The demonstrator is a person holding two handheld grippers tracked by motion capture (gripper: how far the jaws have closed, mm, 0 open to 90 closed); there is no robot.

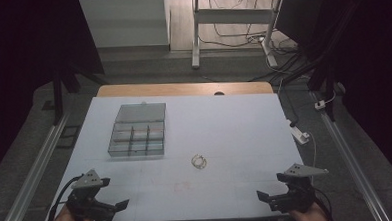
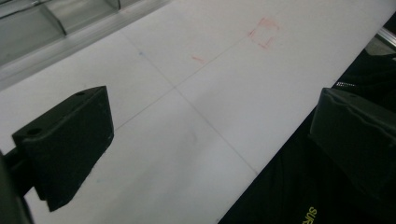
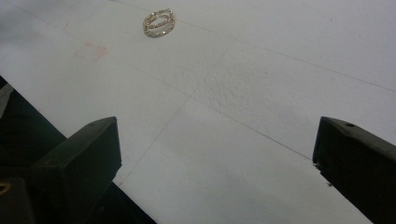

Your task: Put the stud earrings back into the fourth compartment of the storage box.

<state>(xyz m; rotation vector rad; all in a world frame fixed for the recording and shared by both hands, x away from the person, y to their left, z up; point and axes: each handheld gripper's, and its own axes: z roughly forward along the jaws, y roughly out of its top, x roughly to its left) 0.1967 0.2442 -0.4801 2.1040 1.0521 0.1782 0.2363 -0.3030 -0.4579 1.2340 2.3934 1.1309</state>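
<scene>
A small gold ring-like piece point(image 1: 199, 161) lies on the white table, near the middle toward the front; the right gripper view shows it as two stacked gold bands point(image 3: 159, 23) far ahead of the jaws. A clear plastic compartment box point(image 1: 136, 131) with its lid tilted back stands at the left rear. My left gripper point(image 1: 119, 206) rests at the front left corner, jaws wide apart and empty point(image 2: 210, 135). My right gripper point(image 1: 264, 197) sits at the front right corner, also open with nothing between its jaws point(image 3: 215, 158).
The white table top point(image 1: 235, 129) has faint pencil lines and a small red square mark point(image 3: 91, 50). The table's front edge runs just under both grippers. A white power strip point(image 1: 299, 134) and cable hang at the right edge.
</scene>
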